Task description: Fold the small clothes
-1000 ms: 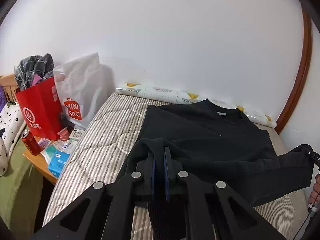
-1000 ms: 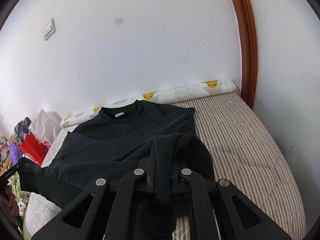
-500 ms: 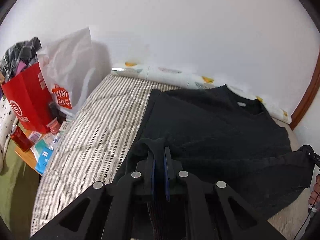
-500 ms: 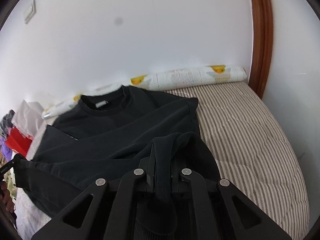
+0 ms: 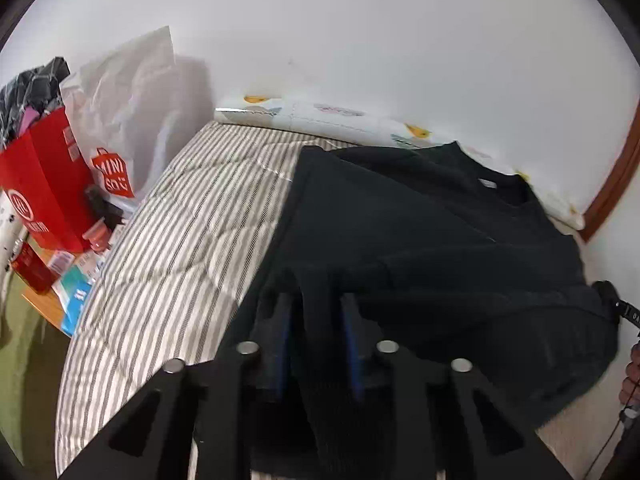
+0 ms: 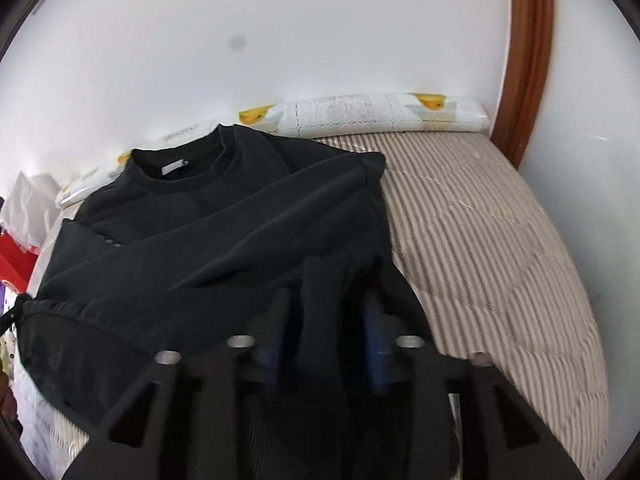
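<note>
Black top spread on striped bed, hem end lifted toward both grippers.

At far left, red bag and white bag. Left gripper: jaws just opened, parted, hem fold loose between blue pads. Right gripper: likewise just opened, wider, hem strip standing free between pads.

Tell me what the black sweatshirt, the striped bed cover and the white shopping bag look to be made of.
Black sweatshirt: soft matte knit, probably cotton jersey; ribbed collar, limp folds.
Striped bed cover: quilted woven fabric, matte; stitched lines puff the grey and white stripes.
White shopping bag: thin plastic film, likely; crinkled, slightly translucent, faint sheen.
</note>
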Tool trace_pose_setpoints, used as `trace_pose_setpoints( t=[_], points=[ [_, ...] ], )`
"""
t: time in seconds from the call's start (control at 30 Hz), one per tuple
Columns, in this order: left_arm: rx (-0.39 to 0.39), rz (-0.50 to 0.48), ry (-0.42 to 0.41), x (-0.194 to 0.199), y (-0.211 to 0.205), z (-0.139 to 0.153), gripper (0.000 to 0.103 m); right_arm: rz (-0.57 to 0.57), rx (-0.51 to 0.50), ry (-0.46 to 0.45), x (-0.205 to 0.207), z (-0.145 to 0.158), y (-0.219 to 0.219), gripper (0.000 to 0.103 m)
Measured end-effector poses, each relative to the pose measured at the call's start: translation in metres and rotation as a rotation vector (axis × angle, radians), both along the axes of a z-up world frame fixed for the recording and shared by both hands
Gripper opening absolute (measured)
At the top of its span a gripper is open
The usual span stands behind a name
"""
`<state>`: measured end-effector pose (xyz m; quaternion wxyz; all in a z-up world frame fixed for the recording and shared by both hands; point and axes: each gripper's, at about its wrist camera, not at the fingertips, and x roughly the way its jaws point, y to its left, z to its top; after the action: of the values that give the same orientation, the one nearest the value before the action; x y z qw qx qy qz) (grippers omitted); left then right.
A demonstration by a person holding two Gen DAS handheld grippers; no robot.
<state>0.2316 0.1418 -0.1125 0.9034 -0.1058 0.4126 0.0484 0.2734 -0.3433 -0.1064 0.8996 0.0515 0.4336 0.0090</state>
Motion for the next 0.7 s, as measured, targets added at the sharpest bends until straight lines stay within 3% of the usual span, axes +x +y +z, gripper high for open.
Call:
trace_pose_setpoints(
  t=[0.17,0.27,0.43,0.5,0.7],
  points=[
    [-0.052,-0.009,-0.023,-0.037,0.002,0.004,0.049,-0.021,-0.046,-0.08,-0.059,0.022,-0.013,0.055],
    [-0.102,-0.021,-0.004,-0.062,0.003,-0.006,0.049,-0.11,-0.048,-0.076,-0.082,0.017,-0.029,0.055],
    [-0.121,-0.012,0.036,-0.091,0.007,-0.026,0.05,-0.166,0.006,-0.004,-0.1,-0.013,-0.051,0.055],
    [-0.17,0.017,0.04,-0.1,0.015,-0.035,0.053,-0.175,0.024,-0.003,-0.103,-0.018,-0.056,0.055],
    [-0.236,0.044,0.02,-0.1,0.021,-0.044,0.056,-0.242,0.183,0.013,-0.097,-0.03,-0.07,0.055]
  ],
)
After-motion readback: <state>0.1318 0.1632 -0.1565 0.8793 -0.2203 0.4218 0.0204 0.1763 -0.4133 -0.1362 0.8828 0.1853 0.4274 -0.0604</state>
